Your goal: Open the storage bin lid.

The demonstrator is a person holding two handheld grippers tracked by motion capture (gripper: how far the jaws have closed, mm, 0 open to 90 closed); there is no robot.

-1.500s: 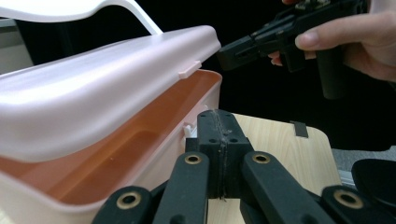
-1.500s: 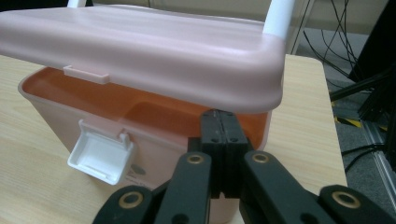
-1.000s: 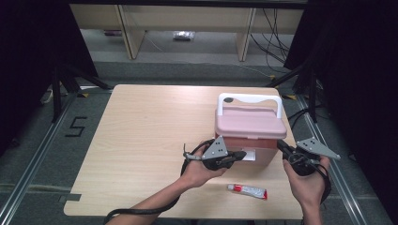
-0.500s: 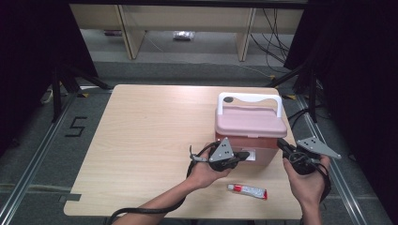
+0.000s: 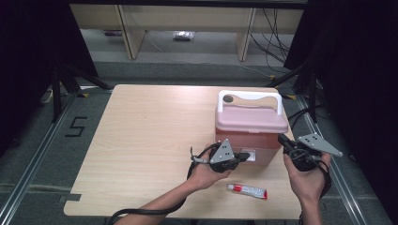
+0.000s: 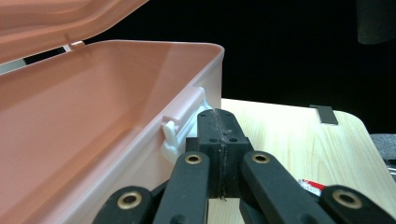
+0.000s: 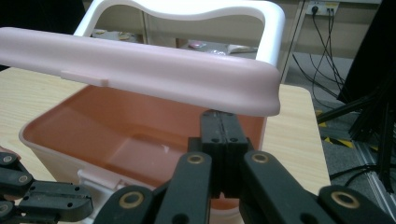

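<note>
Left gripper (image 5: 244, 157), jaws closed and empty, at the pink box (image 5: 251, 133) front latch; right gripper (image 5: 284, 142), closed and empty, beside its right end; tube (image 5: 247, 190) on the surface (image 5: 141, 140). Left gripper view: latch (image 6: 180, 126) just beside its tip. Right gripper view: lid (image 7: 140, 70) raised, box open.

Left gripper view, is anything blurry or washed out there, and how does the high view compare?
Left gripper view: the pink box wall is soft up close, the background black. High view: evenly lit table, dark at both sides.
</note>
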